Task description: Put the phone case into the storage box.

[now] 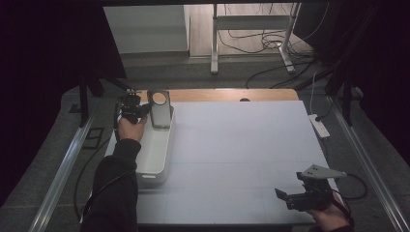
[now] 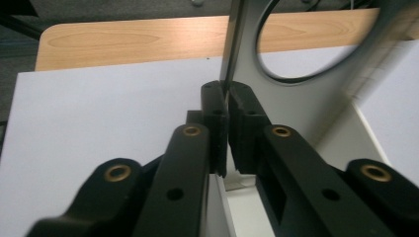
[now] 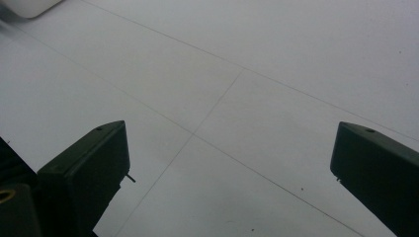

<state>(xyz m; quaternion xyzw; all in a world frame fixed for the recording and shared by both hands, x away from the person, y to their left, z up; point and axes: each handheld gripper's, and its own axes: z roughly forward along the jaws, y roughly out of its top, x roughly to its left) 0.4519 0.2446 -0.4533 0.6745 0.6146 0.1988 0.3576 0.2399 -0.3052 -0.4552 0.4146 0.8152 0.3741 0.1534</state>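
High view looks down over the table (image 1: pixel 232 159); 2 gripper views sit close, sharing its white surface.

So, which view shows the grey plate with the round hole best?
The high view: the whole plate stands upright at the far end of the white bin, in the left gripper. The left gripper view gives its edge and part of the hole, close up.
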